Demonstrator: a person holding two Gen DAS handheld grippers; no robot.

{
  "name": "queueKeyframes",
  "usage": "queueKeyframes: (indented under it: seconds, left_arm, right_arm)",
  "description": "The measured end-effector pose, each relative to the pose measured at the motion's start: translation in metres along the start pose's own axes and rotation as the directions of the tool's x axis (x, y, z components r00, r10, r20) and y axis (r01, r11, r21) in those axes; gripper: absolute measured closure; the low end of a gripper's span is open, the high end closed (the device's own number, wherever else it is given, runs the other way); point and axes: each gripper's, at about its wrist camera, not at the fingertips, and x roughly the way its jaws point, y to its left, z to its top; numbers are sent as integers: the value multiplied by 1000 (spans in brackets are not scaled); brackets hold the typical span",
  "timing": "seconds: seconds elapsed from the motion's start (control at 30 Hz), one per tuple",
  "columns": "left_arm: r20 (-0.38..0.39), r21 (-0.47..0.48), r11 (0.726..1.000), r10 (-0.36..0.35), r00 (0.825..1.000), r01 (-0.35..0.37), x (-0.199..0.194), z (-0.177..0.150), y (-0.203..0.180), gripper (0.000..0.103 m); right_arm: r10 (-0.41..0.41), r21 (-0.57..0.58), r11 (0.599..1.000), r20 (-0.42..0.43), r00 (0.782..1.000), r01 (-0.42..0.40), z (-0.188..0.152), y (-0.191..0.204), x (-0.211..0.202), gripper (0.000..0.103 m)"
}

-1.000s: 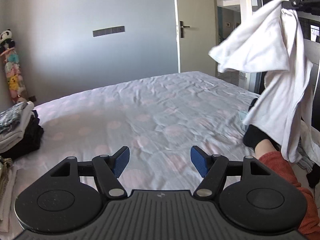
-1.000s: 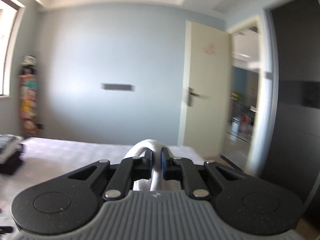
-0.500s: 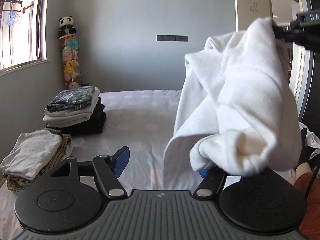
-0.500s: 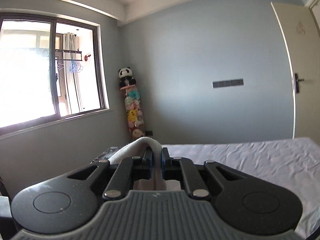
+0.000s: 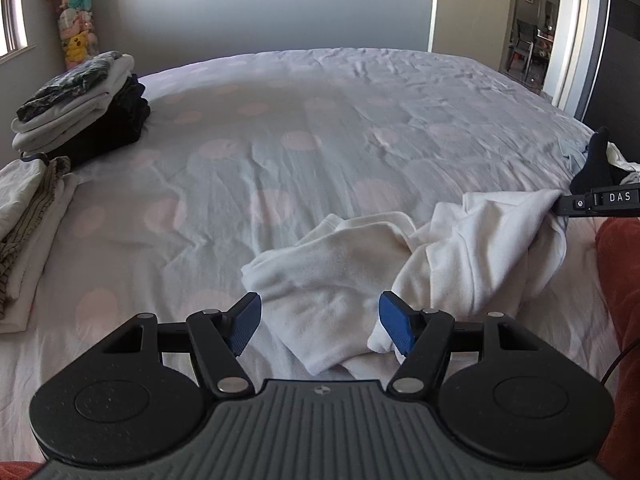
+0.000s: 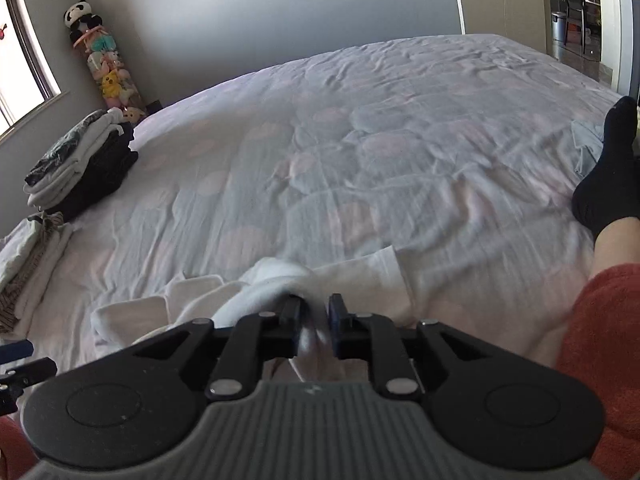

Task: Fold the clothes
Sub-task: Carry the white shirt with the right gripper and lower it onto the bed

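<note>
A crumpled white garment (image 5: 420, 264) lies on the near part of the bed. My left gripper (image 5: 320, 322) hovers just over its near edge, open, with the cloth showing between the blue pads (image 5: 244, 320) but not pinched. My right gripper (image 6: 316, 318) is shut on a fold of the white garment (image 6: 260, 292). In the left wrist view the right gripper (image 5: 560, 205) enters from the right and holds the garment's raised far edge.
The bed (image 5: 320, 120) has a pale sheet with pink dots. A stack of folded clothes (image 5: 80, 108) sits far left, a second pile (image 5: 28, 216) nearer. A person's leg in a black sock (image 6: 612, 172) and red sleeve (image 6: 600, 340) lie at right. An open door (image 5: 532, 20) stands behind.
The white garment, held high in the air by my right gripper, has come down onto the bed. Both grippers tilted downward toward the sheet. My left gripper stayed open.
</note>
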Motion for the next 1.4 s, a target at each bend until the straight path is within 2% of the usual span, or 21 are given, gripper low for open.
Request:
queueKeyframes:
  seconds: [0.07, 0.13, 0.23, 0.3, 0.37, 0.4, 0.5, 0.57, 0.63, 0.7, 0.77, 0.8, 0.83, 0.9, 0.93, 1.0, 1.03, 1.1, 1.27, 1.4]
  left_arm:
    - [-4, 28, 999, -19, 1000, 19, 2, -1, -7, 25]
    - [-3, 56, 998, -34, 999, 34, 4, 1, -13, 25]
    - [5, 62, 997, -36, 999, 35, 10, 7, -18, 25]
    - [8, 46, 999, -30, 1000, 29, 13, 14, -14, 25]
    - [17, 25, 999, -27, 999, 27, 13, 21, -10, 25]
    - [24, 14, 1000, -27, 999, 27, 11, 26, -8, 26]
    - [49, -6, 999, -34, 998, 35, 7, 36, -6, 26]
    - [58, -17, 999, -37, 998, 38, 7, 40, -7, 26]
    - [59, -26, 998, -48, 997, 50, 8, 42, -11, 26]
    - [59, -18, 998, -64, 996, 65, 7, 43, -17, 26]
    - [59, 23, 997, -80, 995, 79, 6, 42, -24, 26]
    - [59, 41, 996, -87, 994, 84, 5, 42, -27, 26]
    - [57, 56, 995, -91, 994, 88, 5, 40, -29, 26]
    - [54, 85, 992, -100, 993, 96, 5, 38, -33, 26]
    - [52, 99, 990, -105, 993, 99, 5, 37, -35, 26]
    - [48, 128, 986, -114, 992, 107, 5, 34, -39, 26]
    - [46, 142, 984, -118, 992, 111, 5, 33, -41, 26]
    - [41, 171, 978, -127, 991, 118, 5, 30, -45, 25]
    - [40, 252, 957, -161, 986, 146, 2, 28, -54, 25]
    - [51, 315, 936, -185, 981, 160, -4, 29, -60, 25]
  right_arm:
    - [0, -75, 997, 9, 1000, 1, 6, 4, -7, 65]
    - [11, -170, 985, 20, 1000, -8, 12, 12, -17, 65]
    - [73, -352, 934, 14, 997, -64, 12, 38, -32, 66]
    - [121, -477, 871, -23, 992, -117, 7, 62, -32, 65]
    - [160, -592, 787, -76, 984, -174, 0, 86, -28, 65]
    - [172, -647, 737, -102, 980, -196, -4, 99, -25, 64]
    - [129, -798, 571, -147, 981, -194, -14, 127, -4, 57]
    - [107, -836, 510, -176, 979, -206, -10, 135, 13, 52]
    - [85, -844, 488, -210, 974, -224, 2, 138, 32, 48]
    - [56, -841, 478, -259, 964, -254, 13, 138, 53, 42]
    - [23, -822, 495, -312, 950, -282, 18, 134, 72, 37]
    - [22, -797, 519, -348, 937, -309, 18, 129, 76, 38]
    - [22, -771, 542, -384, 923, -333, 18, 123, 80, 41]
    - [32, -724, 585, -430, 902, -366, 14, 112, 81, 64]
    - [40, -706, 601, -441, 897, -374, 11, 106, 77, 66]
    - [33, -709, 606, -431, 902, -361, 2, 94, 63, 81]
    - [29, -710, 609, -425, 905, -353, -4, 88, 56, 83]
    - [38, -694, 630, -420, 907, -348, -12, 75, 36, 96]
    - [41, -676, 696, -297, 954, -240, -11, 50, -13, 96]
    - [35, -648, 745, -195, 980, -156, -11, 31, -52, 97]
